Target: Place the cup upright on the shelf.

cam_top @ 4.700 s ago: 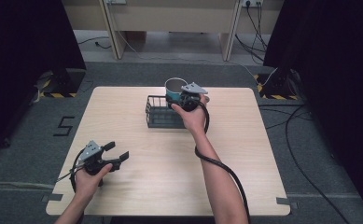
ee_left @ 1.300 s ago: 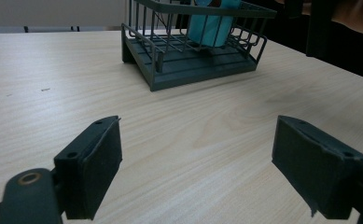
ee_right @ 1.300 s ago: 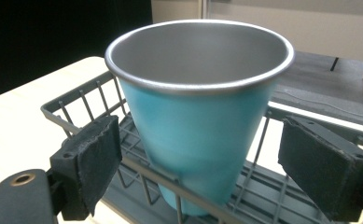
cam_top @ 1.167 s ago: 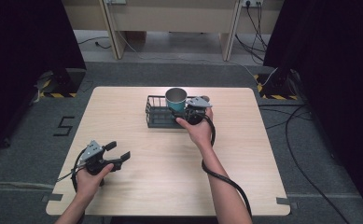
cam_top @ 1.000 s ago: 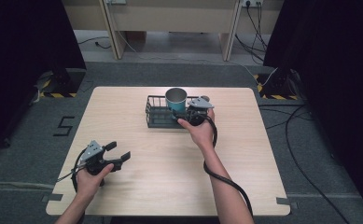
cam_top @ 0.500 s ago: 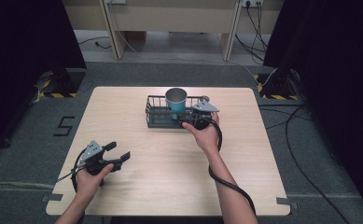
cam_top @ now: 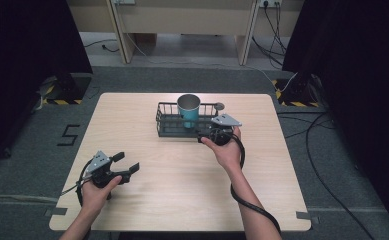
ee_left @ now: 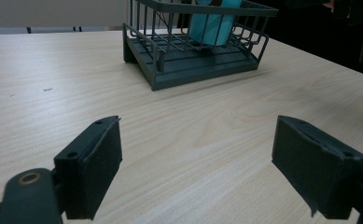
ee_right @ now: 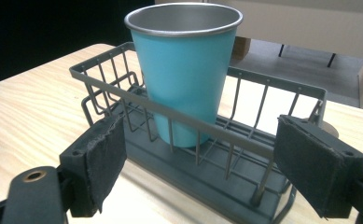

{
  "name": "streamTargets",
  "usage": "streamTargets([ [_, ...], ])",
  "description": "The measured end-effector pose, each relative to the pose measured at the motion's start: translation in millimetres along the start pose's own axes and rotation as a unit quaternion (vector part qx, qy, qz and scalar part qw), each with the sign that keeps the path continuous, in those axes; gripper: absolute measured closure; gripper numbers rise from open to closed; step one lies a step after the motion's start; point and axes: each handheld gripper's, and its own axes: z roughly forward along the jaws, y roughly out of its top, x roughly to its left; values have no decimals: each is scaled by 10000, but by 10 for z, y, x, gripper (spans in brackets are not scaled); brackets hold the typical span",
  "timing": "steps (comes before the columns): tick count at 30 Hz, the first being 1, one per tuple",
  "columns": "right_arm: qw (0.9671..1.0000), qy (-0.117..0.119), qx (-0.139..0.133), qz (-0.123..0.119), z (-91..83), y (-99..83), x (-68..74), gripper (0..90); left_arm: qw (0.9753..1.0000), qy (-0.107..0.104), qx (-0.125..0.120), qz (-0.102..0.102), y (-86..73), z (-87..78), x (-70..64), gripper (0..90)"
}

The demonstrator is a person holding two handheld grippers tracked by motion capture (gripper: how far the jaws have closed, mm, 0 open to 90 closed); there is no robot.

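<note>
With your right gripper (ee_right: 216,172) spread wide and empty before the wire basket (ee_right: 244,186), the teal cup (ee_right: 186,70) upright inside at 12 o'clock, draw straight back toward 6 o'clock, leaving your open left gripper (cam_top: 124,166) resting.

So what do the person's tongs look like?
Both the left tongs and right tongs are black, each with a grey three-cornered plate on top and a black cable trailing back. The jaws are blocky with dark pads. The forearms are bare, no sleeves.
</note>
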Motion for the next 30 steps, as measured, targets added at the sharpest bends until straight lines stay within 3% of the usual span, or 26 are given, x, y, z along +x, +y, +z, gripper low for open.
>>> streamTargets([
  [11, 10000, 5, 88, -11, -207, -81, 2, 212, 10000, 8, 20, -7, -2, -2, 0, 154],
  [30, 9998, 14, 181, 30, -626, -377, -19, 224, 10000, 35, 34, 19, -6, -7, -6, 154],
])
